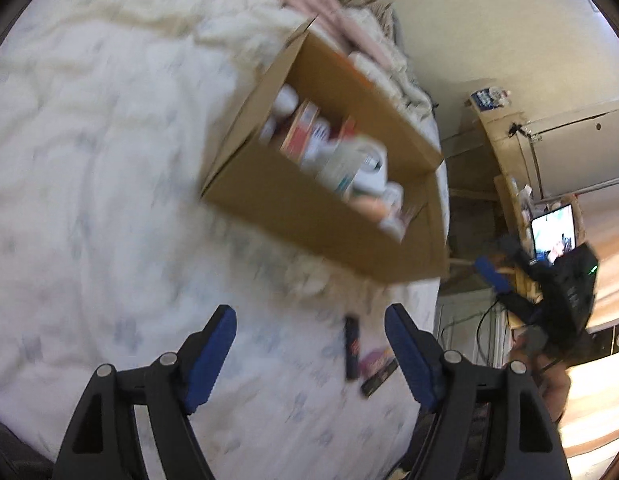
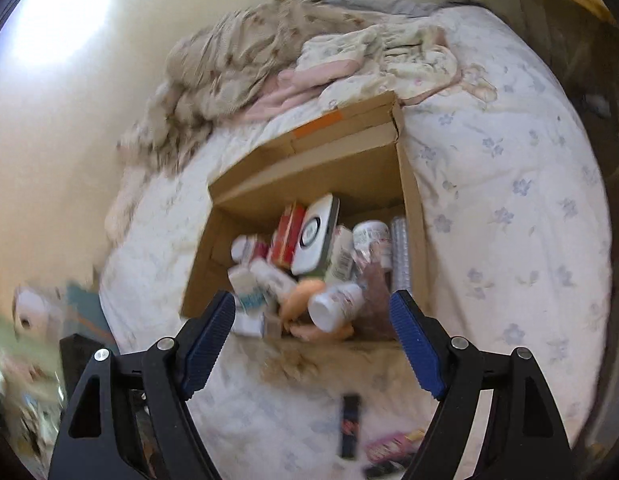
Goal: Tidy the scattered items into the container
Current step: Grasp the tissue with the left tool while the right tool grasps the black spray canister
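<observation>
Box (image 1: 293, 204) sits on the bed (image 1: 89, 160), ahead of the left gripper (image 1: 309, 344) and a bit to its right. It is already full of bottles, small packets and a white gadget. From the right gripper (image 2: 313, 336) the box (image 2: 409, 200) is straight ahead, and its near edge lies just past the fingertips.

Both sets of fingers are wide apart. Nothing is held in either one.

Two things are still out on the bed. One is a thin black stick (image 1: 351, 348), maybe a pen or a lip balm; it is too blurry to tell. The other is a flat pink and black packet (image 1: 376, 370) touching it or just beside it. In the left view they lie between the two fingers, nearer the right finger. In the right view the stick (image 2: 349, 426) is low down between the fingers, and the packet (image 2: 389, 450) is beside the right finger.

I think the next job is to pick up the stick. It lies nearly in line with the fingers, so a straight pinch would catch only its ends. Turn the wrist so one finger comes down on each long side. The bed is soft, so press down only a little, or the stick may sink and roll away. Keep the packet out of the pinch. Close slowly, lift, carry the stick over the box and open the fingers there. The box is quite full, so drop it in a gap.
</observation>
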`<action>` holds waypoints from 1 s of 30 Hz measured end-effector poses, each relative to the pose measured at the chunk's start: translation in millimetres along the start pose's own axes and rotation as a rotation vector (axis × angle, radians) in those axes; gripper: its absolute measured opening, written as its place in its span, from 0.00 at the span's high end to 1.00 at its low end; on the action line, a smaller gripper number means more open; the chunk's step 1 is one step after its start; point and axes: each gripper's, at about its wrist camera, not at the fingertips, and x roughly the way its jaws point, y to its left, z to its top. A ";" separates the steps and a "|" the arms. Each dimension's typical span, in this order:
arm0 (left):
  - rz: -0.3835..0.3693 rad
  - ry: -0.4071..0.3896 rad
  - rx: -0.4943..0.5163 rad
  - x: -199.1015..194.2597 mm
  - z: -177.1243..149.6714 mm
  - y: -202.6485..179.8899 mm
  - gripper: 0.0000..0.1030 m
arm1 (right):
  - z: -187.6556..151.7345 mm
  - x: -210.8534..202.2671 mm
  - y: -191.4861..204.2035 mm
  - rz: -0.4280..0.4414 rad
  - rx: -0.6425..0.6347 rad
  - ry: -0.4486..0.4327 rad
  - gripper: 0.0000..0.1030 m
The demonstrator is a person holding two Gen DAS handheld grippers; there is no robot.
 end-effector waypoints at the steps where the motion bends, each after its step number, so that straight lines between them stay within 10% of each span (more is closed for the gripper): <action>1: 0.024 0.018 -0.017 4.3 -4.7 3.3 0.25 | -4.8 -4.2 -0.6 -0.004 -0.030 0.021 0.22; 3: 0.042 0.035 -0.008 10.2 -4.8 -0.9 0.25 | -13.6 -6.8 -3.4 -0.027 -0.056 0.045 0.51; 13: 0.102 0.048 0.027 18.4 -2.9 0.2 0.25 | -95.9 98.3 22.7 -0.132 -0.228 0.481 0.52; 30: 0.195 0.082 0.154 37.6 -6.0 -20.4 0.25 | -107.8 127.2 42.5 -0.227 -0.363 0.470 0.79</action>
